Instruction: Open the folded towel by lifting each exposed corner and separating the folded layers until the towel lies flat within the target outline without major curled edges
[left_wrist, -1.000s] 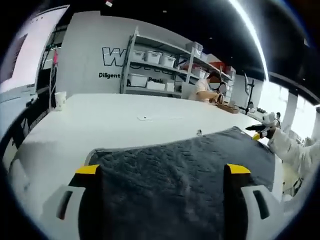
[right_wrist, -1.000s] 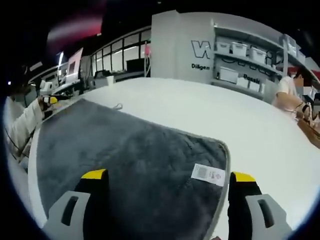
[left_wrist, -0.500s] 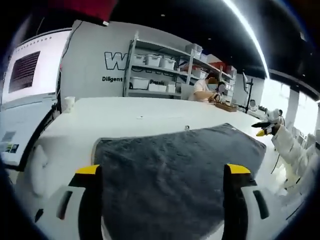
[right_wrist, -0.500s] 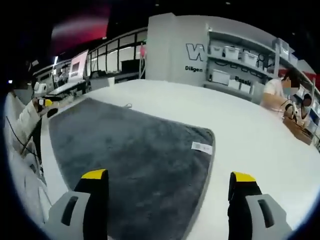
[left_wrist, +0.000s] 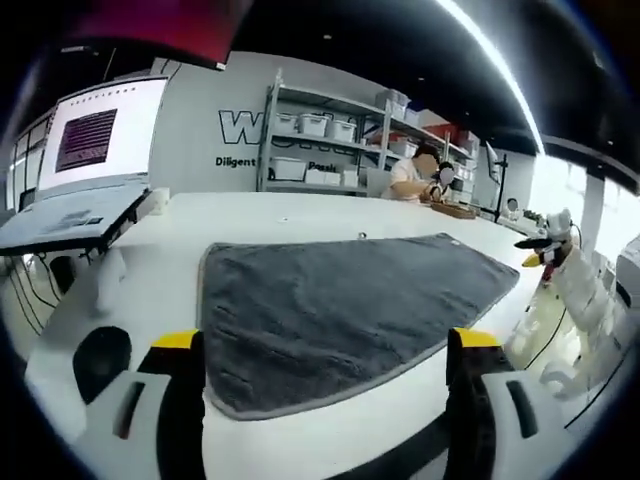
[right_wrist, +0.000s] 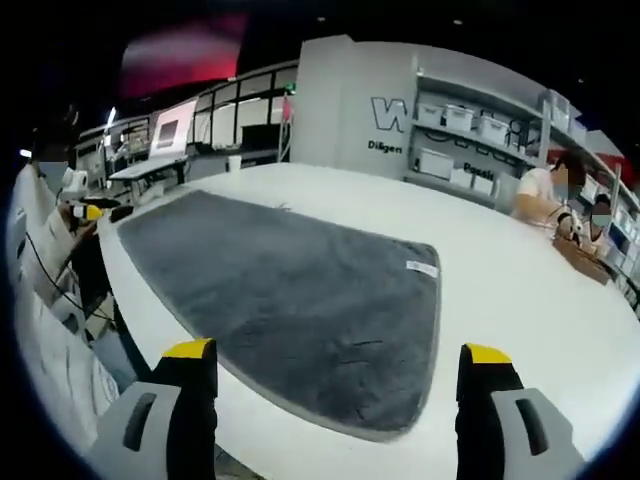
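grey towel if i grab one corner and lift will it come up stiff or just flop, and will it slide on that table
The grey towel lies spread flat, hugging the white table, so it likely drapes limply rather than lifting stiff. Its plush pile looks thick, so probably fairly heavy for cloth. The tabletop looks smooth, so a push may slide or bunch it. The white label marks one corner.

Both views look across the same towel from opposite table ends.

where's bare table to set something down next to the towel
Bare table lies right of the towel, past its label, toward the seated people, and beyond its far edge toward the shelves. The laptop side is more crowded.
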